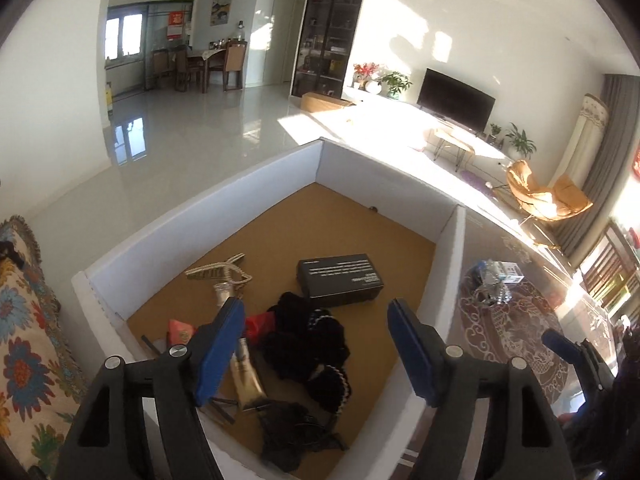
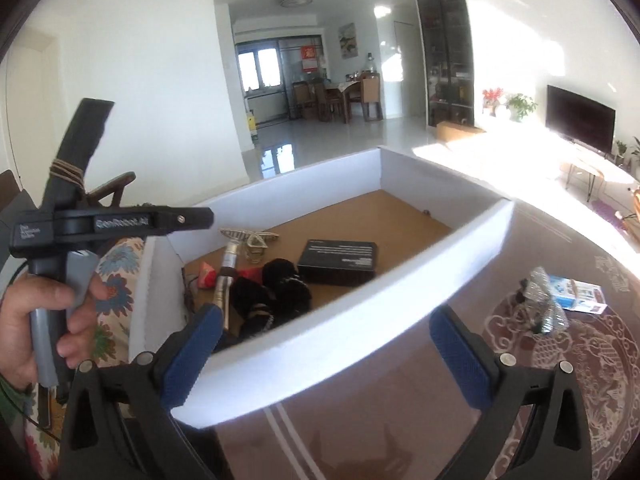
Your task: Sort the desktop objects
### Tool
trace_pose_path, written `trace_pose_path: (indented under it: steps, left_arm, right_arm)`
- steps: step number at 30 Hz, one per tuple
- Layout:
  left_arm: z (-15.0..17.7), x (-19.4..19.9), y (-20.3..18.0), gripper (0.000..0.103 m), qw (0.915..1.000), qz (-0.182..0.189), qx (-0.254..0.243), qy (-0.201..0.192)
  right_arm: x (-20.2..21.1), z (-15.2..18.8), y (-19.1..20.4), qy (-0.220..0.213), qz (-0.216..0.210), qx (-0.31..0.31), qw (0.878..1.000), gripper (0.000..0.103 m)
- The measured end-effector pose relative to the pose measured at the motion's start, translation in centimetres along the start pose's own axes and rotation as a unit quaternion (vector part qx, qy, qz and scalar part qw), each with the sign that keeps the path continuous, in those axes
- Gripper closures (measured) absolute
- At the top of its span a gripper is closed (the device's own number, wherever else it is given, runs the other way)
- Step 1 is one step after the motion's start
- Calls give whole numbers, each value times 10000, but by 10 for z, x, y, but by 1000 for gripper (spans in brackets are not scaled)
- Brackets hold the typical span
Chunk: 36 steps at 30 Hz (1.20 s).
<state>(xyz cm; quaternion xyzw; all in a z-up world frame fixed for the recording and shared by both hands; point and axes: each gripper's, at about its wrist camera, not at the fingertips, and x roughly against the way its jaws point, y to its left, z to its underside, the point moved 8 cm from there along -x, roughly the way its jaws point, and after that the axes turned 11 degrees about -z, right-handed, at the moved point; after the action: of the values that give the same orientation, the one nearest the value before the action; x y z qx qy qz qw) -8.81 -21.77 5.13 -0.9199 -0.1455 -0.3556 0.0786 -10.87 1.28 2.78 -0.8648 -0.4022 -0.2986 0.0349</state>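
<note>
Both grippers are empty with their jaws spread wide, so the next pick is still to be chosen.

In the left wrist view, the left gripper [image 1: 316, 344] hangs over the white-walled box [image 1: 200, 224], whose brown floor already carries the sorted pile: a black carton [image 1: 340, 280], dark bundled fabric [image 1: 308, 340], a gold tube [image 1: 248, 376] and a pale hair clip [image 1: 220, 270]. Nothing lies between its blue pads.

What remains unsorted sits outside the box, on the patterned table top [image 2: 580, 380]. In the right wrist view, a crinkled silver-wrapped item [image 2: 546, 304] and a blue and white packet [image 2: 580, 292] lie touching or just beside each other at the middle right of the frame, beyond the box's near wall [image 2: 360, 312]. They are up and to the right of the right gripper [image 2: 324, 356], with open table top between.

In the left wrist view the same 2 things appear at the far right, past the box wall. The right gripper is judged the nearer. The packet's long axis runs roughly left to right across the frame, so a grip across its short side looks easier. The silver item's shape is too crumpled to give an axis.
</note>
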Motion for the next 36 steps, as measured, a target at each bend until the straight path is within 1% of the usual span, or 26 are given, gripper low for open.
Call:
trace_pose_path:
  steps: [1, 2, 3, 5, 6, 8, 11, 13, 15, 18, 20, 22, 23, 24, 25, 30, 34, 36]
  left_arm:
    - [1, 14, -23, 19, 9995, 237, -149, -132]
    - [4, 29, -45, 10, 9980, 469, -318, -284]
    - [8, 41, -68, 2, 9954, 682, -510, -440]
    - [22, 57, -116, 0, 9875, 1050, -983, -650]
    - [32, 59, -140, 0, 9831, 1183, -1234, -651]
    - [60, 51, -183, 0, 9756, 1363, -1655, -479]
    - [105, 25, -239, 0, 9661, 1638, -1993, 54]
    - [136, 5, -267, 0, 9606, 1686, -2154, 501]
    - [159, -16, -289, 0, 9565, 1591, -2302, 832]
    - [178, -38, -303, 0, 9565, 1368, -2392, 955]
    - [185, -48, -301, 0, 9582, 1258, -2373, 986]
    - [190, -58, -296, 0, 9599, 1210, -2300, 1051]
    - [193, -64, -292, 0, 9606, 1175, -2266, 1100]
    - [193, -63, -291, 0, 9622, 1173, -2274, 936]
    - [195, -64, -290, 0, 9624, 1157, -2271, 934]
    - [196, -61, -290, 0, 9617, 1159, -2316, 894]
    - [198, -62, -293, 0, 9591, 946, -2519, 878]
    - [197, -62, -293, 0, 9598, 945, -2493, 874]
  right_arm:
    - [16, 17, -22, 12, 283, -80, 9996, 0]
    - [30, 35, -45, 64, 568, -167, 9982, 0]
    - [48, 55, -69, 165, 869, -256, 9958, 0]
    - [79, 94, -111, 453, 1463, -498, 9869, 0]
    - [97, 112, -130, 571, 1699, -674, 9815, 0]
    - [131, 141, -159, 661, 2025, -1045, 9714, 0]
    - [167, 172, -190, 643, 2349, -1560, 9572, 0]
    - [180, 187, -200, 604, 2443, -1813, 9507, 0]
    - [184, 193, -205, 604, 2468, -1970, 9469, 0]
    - [181, 198, -204, 598, 2357, -2106, 9468, 0]
    - [173, 200, -205, 712, 2283, -2224, 9452, 0]
    - [166, 203, -206, 800, 2291, -2272, 9431, 0]
    - [163, 205, -207, 912, 2340, -2263, 9411, 0]
    - [159, 208, -208, 1068, 2422, -2247, 9378, 0]
    - [156, 208, -206, 1155, 2519, -2153, 9364, 0]
    - [157, 210, -205, 1143, 2507, -2163, 9366, 0]
    - [157, 210, -205, 1143, 2506, -2162, 9367, 0]
    - [157, 210, -205, 1144, 2505, -2162, 9367, 0]
